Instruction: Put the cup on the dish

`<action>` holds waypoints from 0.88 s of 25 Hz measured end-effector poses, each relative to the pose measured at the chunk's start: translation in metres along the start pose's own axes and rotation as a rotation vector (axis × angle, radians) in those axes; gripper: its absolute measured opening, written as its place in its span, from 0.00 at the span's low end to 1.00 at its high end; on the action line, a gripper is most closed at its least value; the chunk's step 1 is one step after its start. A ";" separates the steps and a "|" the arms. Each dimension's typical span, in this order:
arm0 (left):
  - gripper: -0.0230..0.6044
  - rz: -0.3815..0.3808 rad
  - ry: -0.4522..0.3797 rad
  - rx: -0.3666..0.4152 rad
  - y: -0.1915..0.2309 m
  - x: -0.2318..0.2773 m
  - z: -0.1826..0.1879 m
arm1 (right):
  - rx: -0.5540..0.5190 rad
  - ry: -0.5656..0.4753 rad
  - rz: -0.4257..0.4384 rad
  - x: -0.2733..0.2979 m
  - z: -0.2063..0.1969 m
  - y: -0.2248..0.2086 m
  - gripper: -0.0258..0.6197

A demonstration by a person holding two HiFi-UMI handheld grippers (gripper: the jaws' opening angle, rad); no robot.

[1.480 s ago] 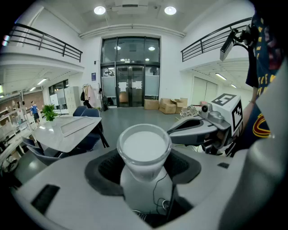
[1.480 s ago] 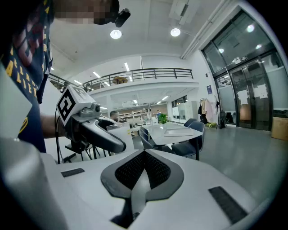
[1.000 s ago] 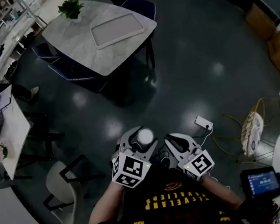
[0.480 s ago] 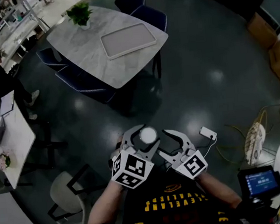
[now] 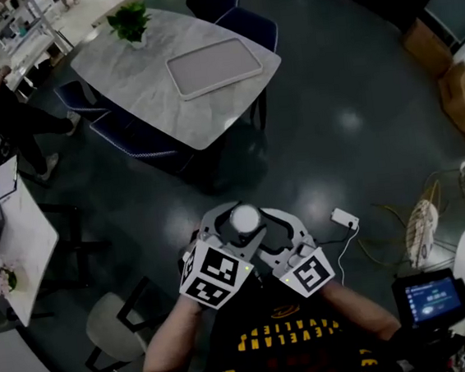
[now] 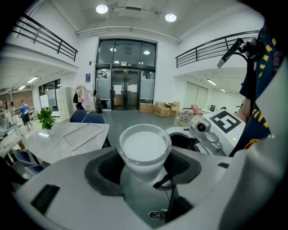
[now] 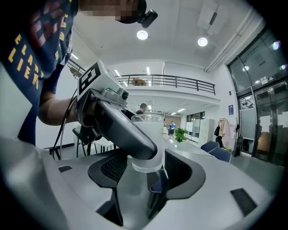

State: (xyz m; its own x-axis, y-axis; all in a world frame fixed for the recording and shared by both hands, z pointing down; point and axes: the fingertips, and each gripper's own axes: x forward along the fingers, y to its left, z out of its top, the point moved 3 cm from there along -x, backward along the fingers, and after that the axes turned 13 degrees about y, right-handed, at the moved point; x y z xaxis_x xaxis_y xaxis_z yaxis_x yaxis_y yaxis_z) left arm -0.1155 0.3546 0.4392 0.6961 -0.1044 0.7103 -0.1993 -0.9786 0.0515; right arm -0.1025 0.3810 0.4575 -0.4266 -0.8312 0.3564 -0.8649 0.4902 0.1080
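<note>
The pale stone surface (image 5: 143, 83) with its tray (image 5: 213, 66) stands well off across the dark floor (image 5: 350, 127). Both forearms are bent in close to the chest. The left gripper (image 5: 230, 222) is clamped on the white cup (image 6: 144, 148), held upright. The right gripper (image 5: 265, 223) has its jaws wide apart around that same cup. A second ago the right gripper was beside the left, jaws together.

Head view dim, floor (image 5: 349, 119) glare toward 2 o'clock. Gripper views bright; ceiling lamps (image 6: 101, 8) at 12 o'clock; fisheye bending, dark corners.
</note>
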 end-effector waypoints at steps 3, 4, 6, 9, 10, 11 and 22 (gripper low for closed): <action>0.46 -0.014 -0.013 -0.011 0.005 -0.006 0.007 | 0.024 -0.033 -0.021 0.007 0.013 -0.004 0.42; 0.46 -0.018 -0.017 -0.019 0.006 -0.007 0.009 | 0.029 -0.046 -0.027 0.009 0.016 -0.005 0.42; 0.46 -0.028 -0.025 -0.035 0.010 -0.008 0.013 | 0.046 -0.066 -0.035 0.010 0.020 -0.009 0.42; 0.46 -0.028 -0.024 -0.036 0.015 -0.005 0.017 | 0.057 -0.072 -0.032 0.014 0.019 -0.015 0.42; 0.46 -0.024 -0.023 -0.034 0.017 -0.004 0.019 | 0.064 -0.079 -0.030 0.015 0.019 -0.018 0.42; 0.46 -0.020 -0.027 -0.035 0.019 -0.003 0.020 | 0.072 -0.091 -0.028 0.016 0.020 -0.020 0.42; 0.46 0.046 -0.270 -0.137 0.066 -0.003 0.074 | 0.121 -0.201 0.041 0.040 0.047 -0.078 0.41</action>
State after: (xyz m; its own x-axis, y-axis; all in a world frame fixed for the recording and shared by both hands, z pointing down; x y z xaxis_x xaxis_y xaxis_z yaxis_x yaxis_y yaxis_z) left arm -0.0799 0.2770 0.3883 0.8388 -0.2093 0.5026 -0.3134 -0.9405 0.1313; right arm -0.0644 0.2977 0.4199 -0.4957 -0.8528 0.1646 -0.8660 0.4997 -0.0188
